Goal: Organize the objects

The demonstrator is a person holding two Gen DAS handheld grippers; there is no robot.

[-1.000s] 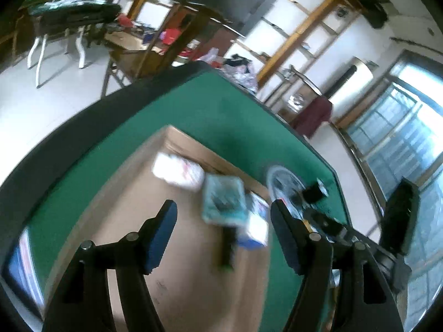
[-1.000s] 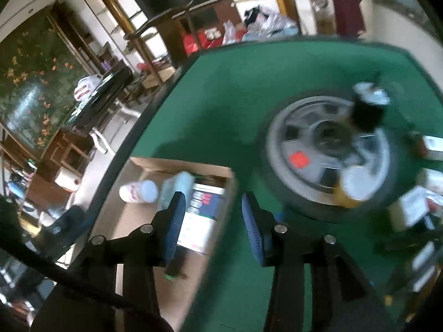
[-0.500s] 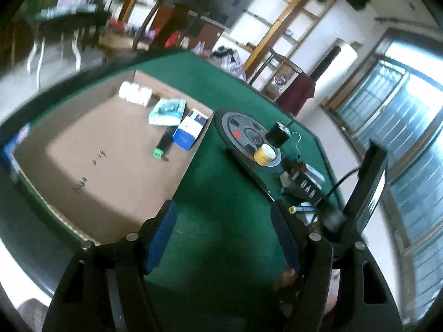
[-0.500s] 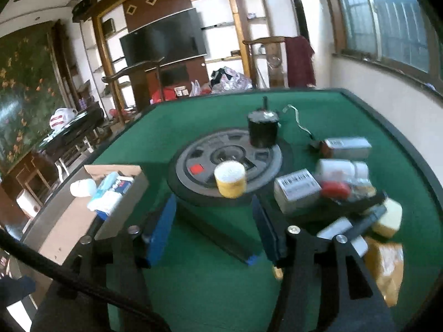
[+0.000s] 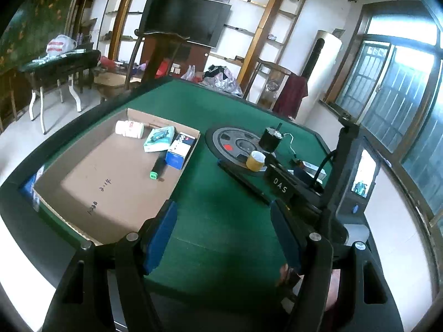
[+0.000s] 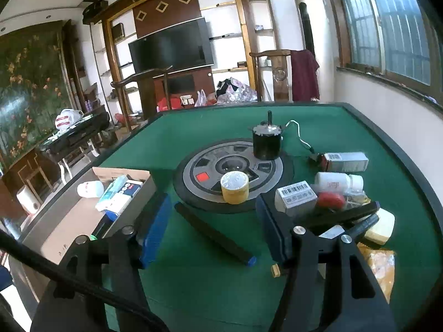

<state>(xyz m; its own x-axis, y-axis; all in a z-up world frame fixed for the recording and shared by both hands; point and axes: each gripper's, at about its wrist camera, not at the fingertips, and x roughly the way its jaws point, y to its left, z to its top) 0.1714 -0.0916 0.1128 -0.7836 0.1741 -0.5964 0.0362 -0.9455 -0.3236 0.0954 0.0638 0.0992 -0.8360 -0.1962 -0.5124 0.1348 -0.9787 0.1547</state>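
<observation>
Objects for sorting lie in two groups on the green table (image 5: 221,182): some already in the cardboard tray (image 5: 91,182), the rest loose near the round plate (image 6: 232,166).

Left gripper (image 5: 223,238): jaws stand apart over bare green felt, nothing between the blue pads (image 5: 162,235). Right gripper (image 6: 213,229): jaws are opening, pads clear of everything; a long black bar with a blue tip (image 6: 216,235) lies on the felt in the gap ahead of them, untouched.

Just beyond the right gripper, a yellow tape roll (image 6: 234,186) sits on the near rim of the plate, and a black cylindrical motor (image 6: 267,141) stands upright on its far rim, a white wire trailing off it.

Tray contents, left wrist view: a white bottle (image 5: 129,128) on its side at the far edge, a teal packet (image 5: 160,139) beside it, a blue-and-white box (image 5: 181,150) against the right wall, and a dark marker with a green cap (image 5: 156,168) just in front of that box.

Right wrist view only: the loose pile to the right of the plate, comprising a barcoded grey box (image 6: 295,196), a white bottle with cap (image 6: 339,181), a long silver carton (image 6: 346,161), a small red item (image 6: 331,199), a pale yellow block (image 6: 380,227) and an orange packet (image 6: 380,265). In the left wrist view the right gripper's body (image 5: 340,193) hides most of that pile.
</observation>
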